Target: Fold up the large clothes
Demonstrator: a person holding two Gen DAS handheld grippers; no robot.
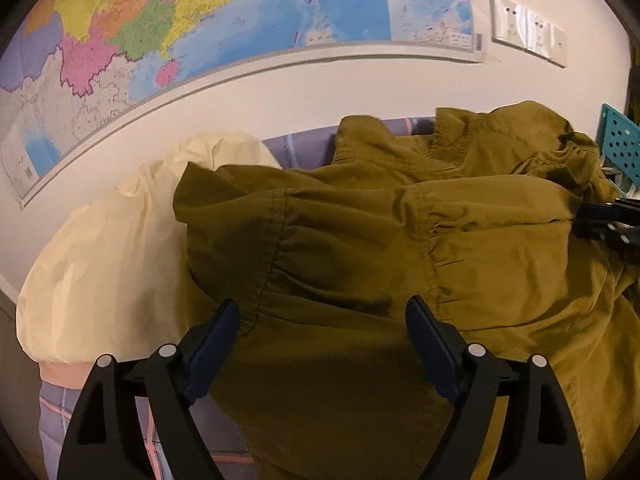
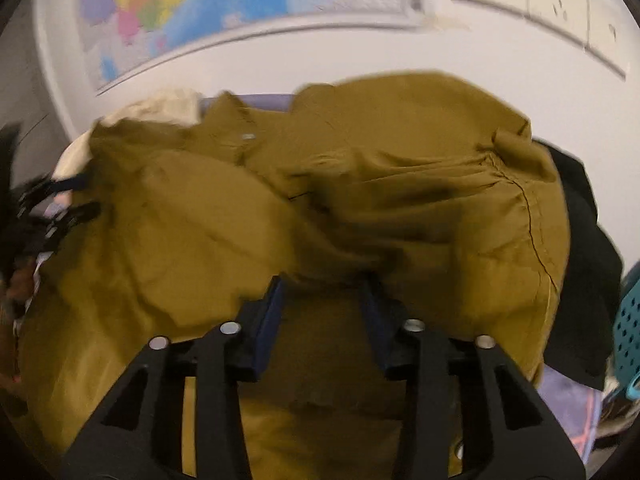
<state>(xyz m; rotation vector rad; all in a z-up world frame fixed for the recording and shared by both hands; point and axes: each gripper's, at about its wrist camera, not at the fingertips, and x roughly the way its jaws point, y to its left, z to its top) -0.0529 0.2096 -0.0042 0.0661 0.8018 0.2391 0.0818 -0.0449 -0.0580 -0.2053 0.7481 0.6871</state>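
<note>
A large olive-brown garment (image 1: 360, 220) lies crumpled on a plaid bed sheet (image 1: 304, 144), and it fills most of the right wrist view (image 2: 200, 220) too. My left gripper (image 1: 322, 312) hovers low over a gathered seam of it, open wide, with nothing pinched. My right gripper (image 2: 324, 282) has its jaws partway apart, and a bunched fold of the garment lies across its fingertips (image 2: 276, 292); a gap still shows between the pads. The right gripper (image 1: 600, 220) also shows at the garment's right edge in the left wrist view. The left gripper (image 2: 60, 200) appears at the left edge of the right wrist view.
A cream cloth (image 1: 100, 260) lies left of the garment, against the wall. A black garment (image 2: 580, 240) and a teal perforated basket (image 2: 628, 328) sit to the right. A coloured map (image 1: 200, 20) and wall sockets (image 1: 528, 24) are on the wall behind.
</note>
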